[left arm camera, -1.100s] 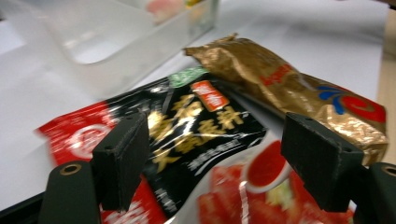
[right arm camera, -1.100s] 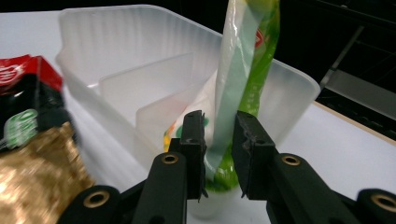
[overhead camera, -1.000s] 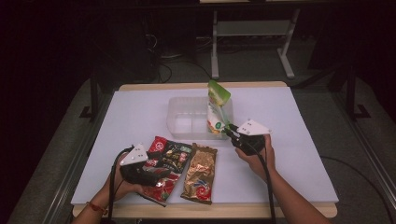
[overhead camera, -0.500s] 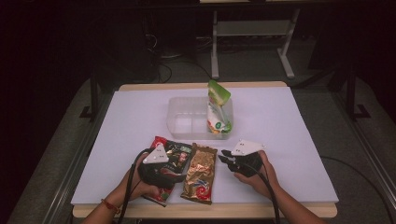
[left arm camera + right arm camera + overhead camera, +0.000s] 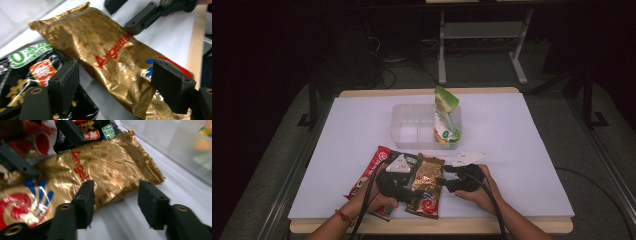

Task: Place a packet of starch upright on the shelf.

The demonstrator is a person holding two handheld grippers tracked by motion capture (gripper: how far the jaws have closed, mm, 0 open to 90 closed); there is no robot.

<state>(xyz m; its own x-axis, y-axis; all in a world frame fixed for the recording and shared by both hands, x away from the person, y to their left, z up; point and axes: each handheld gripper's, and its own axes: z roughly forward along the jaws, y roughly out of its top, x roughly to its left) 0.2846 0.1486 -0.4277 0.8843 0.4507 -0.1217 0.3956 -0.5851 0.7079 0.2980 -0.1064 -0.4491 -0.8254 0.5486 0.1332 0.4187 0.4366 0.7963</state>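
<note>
**Both grippers low at the near edge, jaws apart**

The person's forearms come in from the bottom of the high view and angle inward toward each other. The left hand (image 5: 377,200), a red band at its wrist, holds the left gripper (image 5: 404,186) low over the table with its grey plate facing up and its cable trailing back along the forearm. Its jaws stand wide apart, pads pressing on nothing. The right hand (image 5: 479,192) holds the right gripper (image 5: 444,181) just beside it, pointing leftward toward the other. Its jaws have just been opening and now stand parted, gripping nothing.
</note>
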